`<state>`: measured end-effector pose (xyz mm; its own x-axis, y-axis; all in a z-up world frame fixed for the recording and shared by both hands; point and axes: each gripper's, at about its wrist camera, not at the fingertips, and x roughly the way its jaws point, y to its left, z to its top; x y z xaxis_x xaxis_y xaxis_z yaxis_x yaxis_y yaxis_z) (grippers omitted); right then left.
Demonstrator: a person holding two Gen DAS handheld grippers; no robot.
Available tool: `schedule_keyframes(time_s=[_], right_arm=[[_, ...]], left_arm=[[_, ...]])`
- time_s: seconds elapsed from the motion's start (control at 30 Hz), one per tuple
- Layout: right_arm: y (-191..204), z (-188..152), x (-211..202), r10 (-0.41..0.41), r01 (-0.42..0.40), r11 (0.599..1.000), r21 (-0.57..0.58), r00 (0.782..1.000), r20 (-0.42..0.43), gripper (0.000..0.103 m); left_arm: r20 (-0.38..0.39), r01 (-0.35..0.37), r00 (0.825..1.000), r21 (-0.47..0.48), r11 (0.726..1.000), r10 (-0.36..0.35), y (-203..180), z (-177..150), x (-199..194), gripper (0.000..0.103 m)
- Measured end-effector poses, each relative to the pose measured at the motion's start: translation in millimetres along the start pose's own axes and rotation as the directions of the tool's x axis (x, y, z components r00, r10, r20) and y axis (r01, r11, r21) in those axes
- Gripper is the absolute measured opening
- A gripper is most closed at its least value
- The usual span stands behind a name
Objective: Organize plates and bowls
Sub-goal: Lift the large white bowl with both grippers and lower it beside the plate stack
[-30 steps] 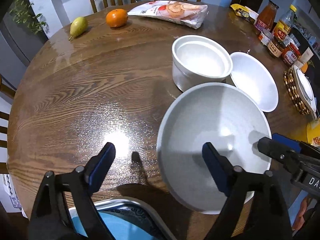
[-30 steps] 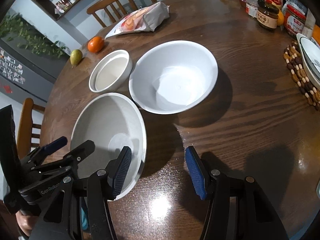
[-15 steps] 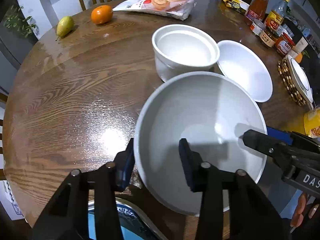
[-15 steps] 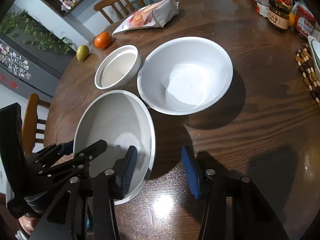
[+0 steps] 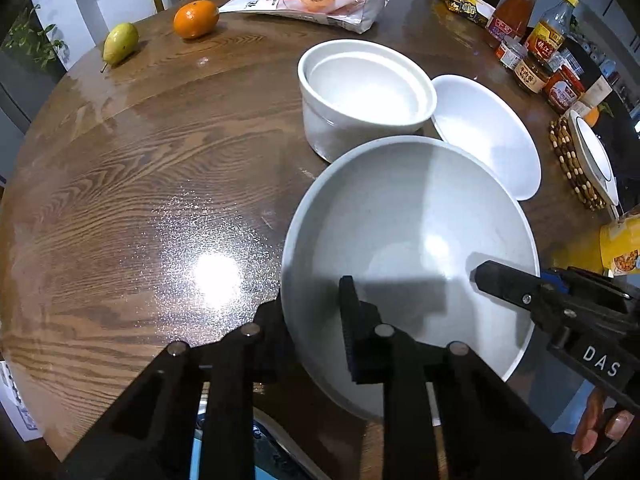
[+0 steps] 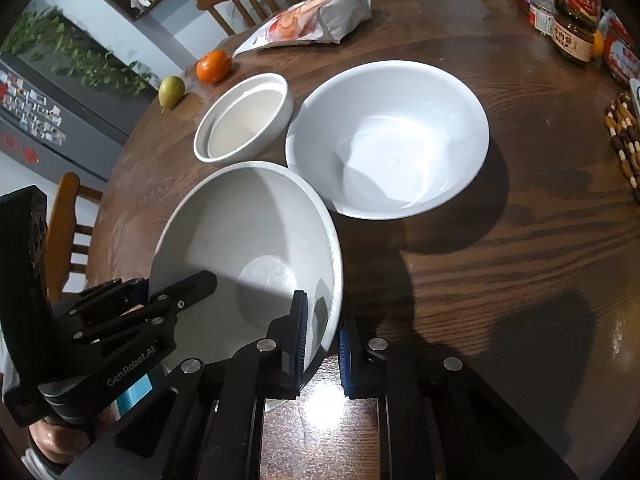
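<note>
A large grey bowl (image 5: 408,216) (image 6: 240,224) sits near the front edge of the round wooden table (image 5: 120,200). My left gripper (image 5: 312,304) straddles its left rim, one finger outside and one inside. Its jaws are closing and the pads press on the wall. My right gripper (image 6: 322,328) pinches the opposite rim, jaws closing too, with the thin edge between its blue pads. Behind the grey bowl stand a wide white bowl (image 6: 388,140) and a straight-sided white dish (image 6: 244,120).
A pear (image 5: 120,42), an orange (image 5: 196,18) and a snack bag (image 5: 308,0) lie at the far edge. Jars and bottles (image 5: 536,60) crowd the right side, beside a beaded trivet (image 5: 572,168) that carries a plate. Wooden chairs ring the table.
Both pairs of jaws have narrowed from wide apart onto the grey bowl's rim. The left gripper shifted right so that it straddles the rim; the right one closed in from its side.
</note>
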<state>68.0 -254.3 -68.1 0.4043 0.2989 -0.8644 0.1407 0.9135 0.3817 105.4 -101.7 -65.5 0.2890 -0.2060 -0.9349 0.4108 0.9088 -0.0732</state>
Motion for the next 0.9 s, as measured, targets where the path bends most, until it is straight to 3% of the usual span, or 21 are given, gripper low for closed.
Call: schedule_keyframes(time_s=[0.9], right_arm=[[12, -6, -20, 0.016, -0.015, 0.999, -0.036, 0.999, 0.028, 0.015]], left_arm=[[0.071, -0.020, 0.997, -0.013, 1.000, 0.021, 2, -7, -28, 0.019]])
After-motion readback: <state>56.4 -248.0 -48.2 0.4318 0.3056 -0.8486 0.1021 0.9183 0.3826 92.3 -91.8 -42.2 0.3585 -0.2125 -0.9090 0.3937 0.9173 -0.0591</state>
